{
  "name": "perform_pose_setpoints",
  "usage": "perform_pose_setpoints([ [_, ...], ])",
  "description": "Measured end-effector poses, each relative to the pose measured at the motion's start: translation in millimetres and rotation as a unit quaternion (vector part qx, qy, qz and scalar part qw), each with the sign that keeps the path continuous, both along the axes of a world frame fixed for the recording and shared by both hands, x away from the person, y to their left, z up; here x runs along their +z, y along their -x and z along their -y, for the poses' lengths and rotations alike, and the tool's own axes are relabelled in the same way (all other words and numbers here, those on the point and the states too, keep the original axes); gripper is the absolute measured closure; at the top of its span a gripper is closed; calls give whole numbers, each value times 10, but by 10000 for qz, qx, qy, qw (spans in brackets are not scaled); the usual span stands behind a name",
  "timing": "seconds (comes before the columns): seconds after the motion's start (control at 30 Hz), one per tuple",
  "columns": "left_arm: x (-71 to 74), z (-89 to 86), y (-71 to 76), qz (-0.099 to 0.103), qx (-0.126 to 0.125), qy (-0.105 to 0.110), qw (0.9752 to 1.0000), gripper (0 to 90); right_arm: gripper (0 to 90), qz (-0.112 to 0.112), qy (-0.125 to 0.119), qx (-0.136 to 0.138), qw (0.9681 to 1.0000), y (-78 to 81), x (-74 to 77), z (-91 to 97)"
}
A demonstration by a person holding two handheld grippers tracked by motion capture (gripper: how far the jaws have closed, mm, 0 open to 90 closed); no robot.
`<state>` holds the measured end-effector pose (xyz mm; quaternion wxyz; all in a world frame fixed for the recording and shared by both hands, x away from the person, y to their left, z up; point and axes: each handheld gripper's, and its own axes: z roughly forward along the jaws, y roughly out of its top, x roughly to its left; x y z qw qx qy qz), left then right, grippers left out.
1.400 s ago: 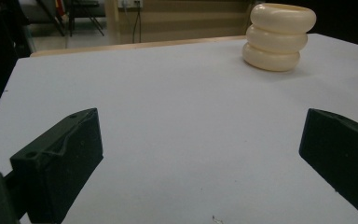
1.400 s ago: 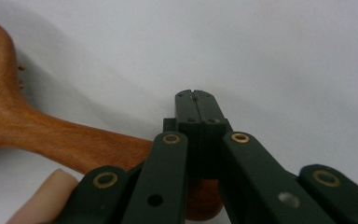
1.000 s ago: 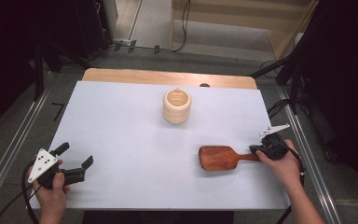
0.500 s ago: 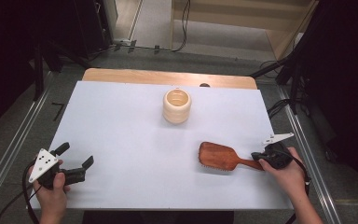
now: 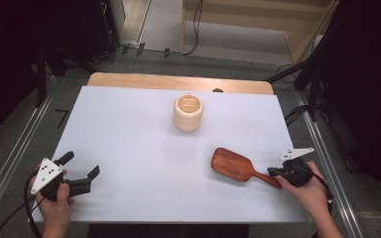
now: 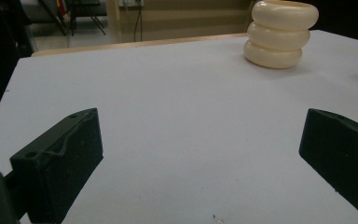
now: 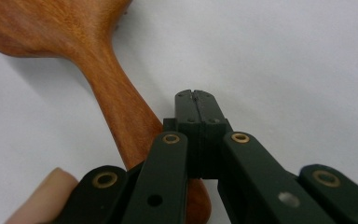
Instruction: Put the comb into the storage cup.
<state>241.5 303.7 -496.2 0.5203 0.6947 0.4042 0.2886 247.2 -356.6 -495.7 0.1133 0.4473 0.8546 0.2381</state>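
A wooden hairbrush (image 5: 232, 165) lies bristles down on the white table top, right of centre, with its handle slanting toward the near right. My right gripper (image 5: 274, 172) is at the handle's end. In the right gripper view its jaws (image 7: 197, 100) are pressed together with nothing between them. The brush handle (image 7: 121, 116) runs along their left side and under the linkage, and a fingertip shows beside it. My left gripper (image 5: 82, 166) rests at the near left, open and empty (image 6: 200, 154). A cream ribbed cup (image 5: 188, 112) stands upright toward the back.
The white sheet (image 5: 129, 134) covers the table, with a wooden strip (image 5: 178, 82) along its far edge. Metal rails run down both sides. The cup (image 6: 279, 35) is far ahead of the left jaws.
My right gripper has shifted toward the near right. The brush handle has swung with it, so the brush now lies slanted instead of level. The left gripper has stayed put.
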Motion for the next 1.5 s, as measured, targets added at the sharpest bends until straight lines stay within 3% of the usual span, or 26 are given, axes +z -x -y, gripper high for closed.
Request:
perform_pose_setpoints([
  [0.63,-1,5,-2,-20,-83,-25,10000,0,879,-49,46,307,9995,89,-4,-107],
  [0.77,-1,5,-2,-22,-71,-21,10000,0,859,11,86,253,9996,91,9,-110],
  [0.8,-1,4,-2,-22,-72,-20,10000,0,771,181,85,154,9997,83,29,-93],
  [0.87,-2,6,-3,-13,-83,-16,10000,0,739,220,72,122,9997,87,44,-90],
  [0.93,-2,6,-3,-13,-94,-31,9999,0,626,364,30,143,9992,81,73,-76],
  [0.97,-2,7,-3,-21,-98,-34,9999,0,466,432,-54,71,9990,73,109,-70],
  [1.03,-2,8,-3,-21,-101,-29,9999,0,270,501,-128,27,9987,56,148,-59],
  [1.07,-2,9,-3,-21,-99,-31,9999,0,270,501,-128,27,9987,56,148,-59],
  [1.13,-2,10,-4,-21,-95,-37,9999,0,92,484,-171,129,9986,43,175,-63],
  [1.27,-2,9,-4,-20,-96,-37,9999,0,0,464,-278,118,9985,10,220,-96],
  [1.33,-2,9,-4,-18,-96,-32,9999,0,0,360,-346,280,9984,3,227,-127],
  [1.5,-1,7,-3,-18,-104,-34,9999,0,0,312,-187,773,9963,17,197,-269],
])
